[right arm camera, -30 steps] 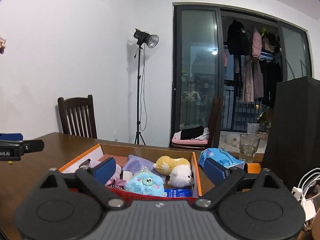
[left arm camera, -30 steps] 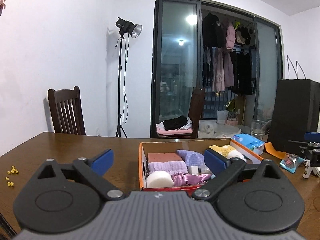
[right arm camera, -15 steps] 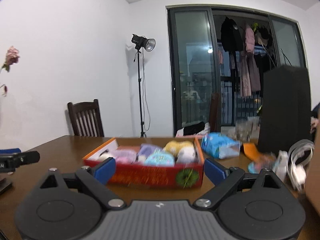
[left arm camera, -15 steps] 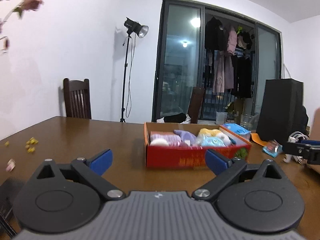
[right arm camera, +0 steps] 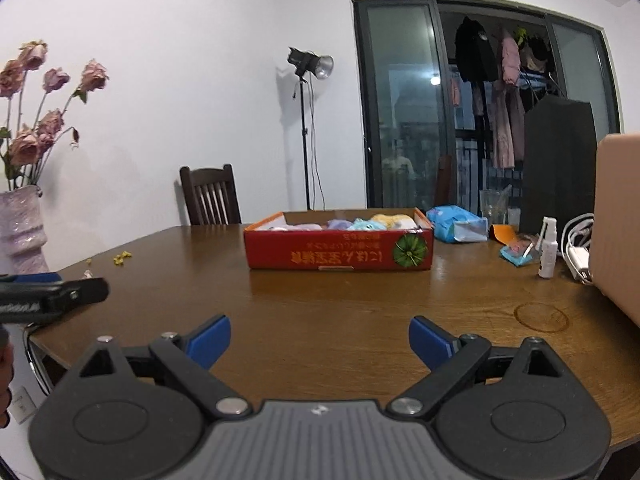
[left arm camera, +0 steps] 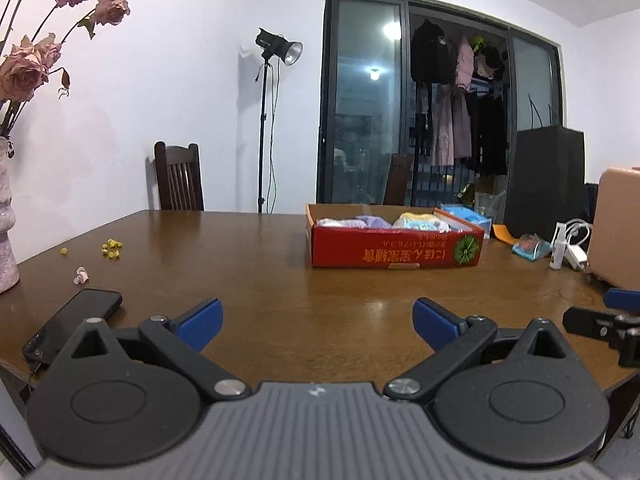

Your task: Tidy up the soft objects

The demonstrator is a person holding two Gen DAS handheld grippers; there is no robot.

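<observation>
A red cardboard box (left arm camera: 394,251) (right arm camera: 340,254) stands on the brown table, far from both grippers. Inside it lie several soft things: purple cloth (left arm camera: 370,222), a pale blue plush (right arm camera: 362,224) and a yellow plush (right arm camera: 390,219); only their tops show over the wall. My left gripper (left arm camera: 316,322) is open at the table's near edge, with nothing between its fingers. My right gripper (right arm camera: 320,338) is open too and empty, also back at the near edge. The right gripper's tip (left arm camera: 600,322) shows in the left view, and the left gripper's tip (right arm camera: 52,294) in the right view.
A black phone (left arm camera: 74,320) lies at the near left, by a pale vase of dried roses (right arm camera: 20,228). Yellow crumbs (left arm camera: 111,248) dot the left side. To the right are a blue packet (right arm camera: 456,224), a spray bottle (right arm camera: 547,254), white cables (right arm camera: 578,248), a pink case (right arm camera: 618,220) and a black box (right arm camera: 558,164).
Both grippers have pulled back from over the box to the near edge of the table and dropped lower. The box now sits far ahead. Both stay open and empty.
</observation>
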